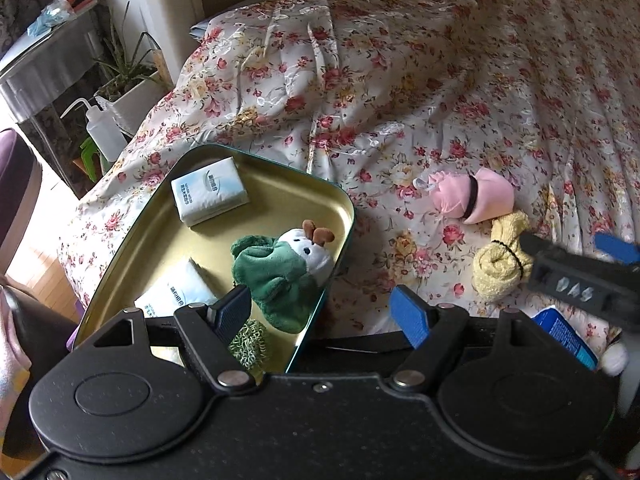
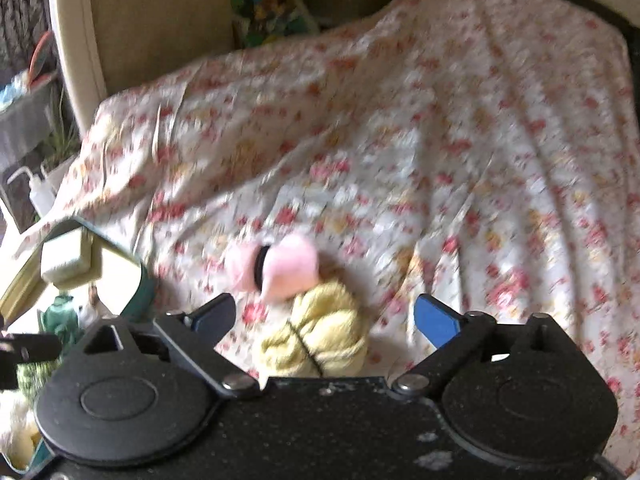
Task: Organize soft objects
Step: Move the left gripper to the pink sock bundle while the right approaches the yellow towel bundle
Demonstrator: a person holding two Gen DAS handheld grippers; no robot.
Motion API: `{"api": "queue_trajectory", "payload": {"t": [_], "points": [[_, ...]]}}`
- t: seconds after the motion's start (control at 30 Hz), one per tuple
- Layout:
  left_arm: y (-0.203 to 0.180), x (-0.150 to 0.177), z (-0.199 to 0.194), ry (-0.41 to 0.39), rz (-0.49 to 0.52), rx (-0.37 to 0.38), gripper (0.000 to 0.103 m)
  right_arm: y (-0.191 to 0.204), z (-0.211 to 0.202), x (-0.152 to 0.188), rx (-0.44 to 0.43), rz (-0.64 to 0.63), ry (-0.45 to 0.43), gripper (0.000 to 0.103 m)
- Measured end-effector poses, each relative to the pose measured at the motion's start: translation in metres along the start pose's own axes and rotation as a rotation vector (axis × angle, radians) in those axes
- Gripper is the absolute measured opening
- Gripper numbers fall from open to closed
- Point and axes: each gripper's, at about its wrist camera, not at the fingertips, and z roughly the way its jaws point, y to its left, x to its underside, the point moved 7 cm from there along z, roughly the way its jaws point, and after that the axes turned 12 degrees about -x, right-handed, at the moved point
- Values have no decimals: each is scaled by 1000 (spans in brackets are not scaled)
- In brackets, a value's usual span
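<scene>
A floral bedspread (image 1: 440, 80) covered the bed and carried a green-rimmed metal tin (image 1: 280, 184) at near left. Inside it lay two white tissue packs (image 1: 209, 191), their printed labels too small to read, a green-and-white plush toy (image 1: 288, 268) and a green knitted piece (image 1: 248, 342). To the right of the tin, a pink cloth bundle (image 1: 472, 198) tied with a black band touched a yellow towel roll (image 1: 500, 264), also banded.

The left claw (image 1: 322, 312) stood apart, empty, over the tin's near right edge. The right claw (image 2: 336, 320) stood wide apart, straddling the yellow roll without pressing it.

Only the left view showed the letters "DAS" on the right claw's body, a blue packet (image 1: 568, 336) at near right, and a wash bottle (image 1: 102, 132) beside a potted plant (image 1: 128, 80). The right view was blurred.
</scene>
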Motion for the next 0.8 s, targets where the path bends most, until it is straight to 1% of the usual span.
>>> {"api": "queue_trajectory", "payload": {"t": [0.13, 0.33, 0.47, 0.57, 0.63, 0.7, 0.73, 0.8], "points": [[-1, 0, -2, -14, 4, -5, 73, 1, 16, 10, -4, 2, 51, 92], [1, 0, -4, -16, -4, 10, 73, -5, 40, 21, 7, 44, 122, 85], [1, -2, -6, -47, 0, -1, 73, -11, 60, 29, -4, 65, 182, 81], [0, -4, -7, -73, 3, 3, 73, -12, 66, 30, -22, 73, 197, 79], [-2, -5, -7, -83, 3, 7, 73, -12, 69, 29, -43, 78, 197, 74], [-5, -6, -6, -88, 3, 19, 73, -11, 69, 29, -73, 96, 203, 65], [-7, -6, -5, -88, 2, 28, 74, -11, 68, 28, -85, 108, 203, 62], [-9, -5, -5, -88, -1, 41, 74, -11, 64, 25, -101, 120, 197, 52]]}}
